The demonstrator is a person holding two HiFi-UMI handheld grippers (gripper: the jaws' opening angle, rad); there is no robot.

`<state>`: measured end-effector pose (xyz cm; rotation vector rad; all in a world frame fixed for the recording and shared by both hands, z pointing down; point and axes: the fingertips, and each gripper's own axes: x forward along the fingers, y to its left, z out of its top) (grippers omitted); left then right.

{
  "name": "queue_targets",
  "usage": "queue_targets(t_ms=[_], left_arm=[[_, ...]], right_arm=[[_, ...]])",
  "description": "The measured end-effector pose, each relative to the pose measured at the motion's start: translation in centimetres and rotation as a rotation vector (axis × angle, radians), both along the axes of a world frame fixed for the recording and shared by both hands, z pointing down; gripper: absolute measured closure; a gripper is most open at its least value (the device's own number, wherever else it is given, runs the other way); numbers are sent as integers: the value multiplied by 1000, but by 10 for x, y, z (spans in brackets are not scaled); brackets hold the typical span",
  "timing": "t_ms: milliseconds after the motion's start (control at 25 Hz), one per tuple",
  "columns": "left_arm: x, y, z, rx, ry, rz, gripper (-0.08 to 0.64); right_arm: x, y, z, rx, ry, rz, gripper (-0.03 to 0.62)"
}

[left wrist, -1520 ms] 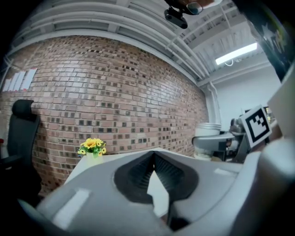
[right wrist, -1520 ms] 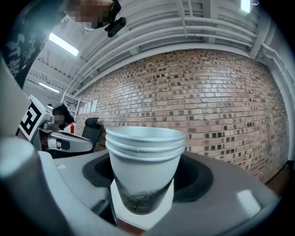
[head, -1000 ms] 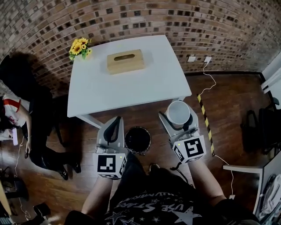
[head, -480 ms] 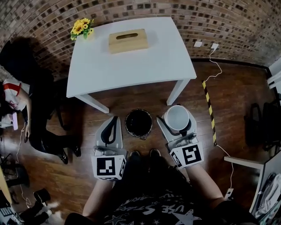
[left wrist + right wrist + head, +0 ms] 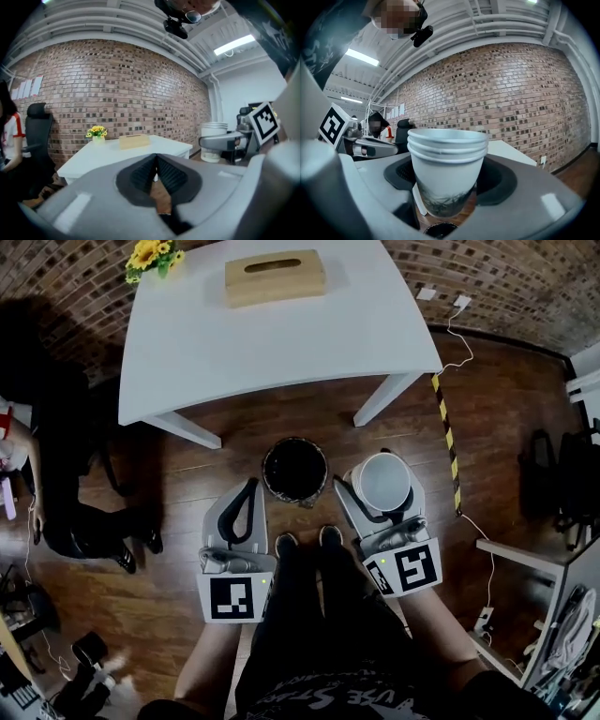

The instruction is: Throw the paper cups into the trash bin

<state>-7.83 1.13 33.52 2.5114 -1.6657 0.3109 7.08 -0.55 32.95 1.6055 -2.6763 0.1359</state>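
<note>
Right gripper view: nested paper cups clamped, bin close by

My right gripper [image 5: 381, 493] grasps a stack of paper cups [image 5: 447, 159]. Three rolled rims show, the stack is upright, and my jaws are spread wide on the outer cup's side wall. Head view puts the stack just right of the black-lined trash bin [image 5: 294, 469] on the wood floor [image 5: 487, 427]. It is near the bin but not over the mouth, as far as I can tell. My left gripper [image 5: 248, 495] is clenched on nothing, pads meeting, and hangs left of the bin.

Handling, my read: very light thin paper that crushes easily, though nesting stiffens it some. The wall looks smooth and tapered, so the stack could slide down through a loose hold. Best hold is mid-wall below the rims, with a gentle squeeze. The inner cups are only wedged in and may separate when dropped.
</note>
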Motion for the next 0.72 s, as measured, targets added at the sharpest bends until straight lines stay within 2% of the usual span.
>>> queue_targets(t_ms=[120,240,600,720], left_arm=[[-4,1,34,-24,-15,8,555],[-7,0,69,-56,2,-7,555],[-3,4,177,-148,14,6,555],[-1,5,212,-176,-24,33,555]], right_arm=[[-11,0,35,-44,9,0,249],[-19,-3,76,-90,12,-8,249],[-41,-19,193,-157,56,-50,249],[-50,-21,227,-187,59,-67,249]])
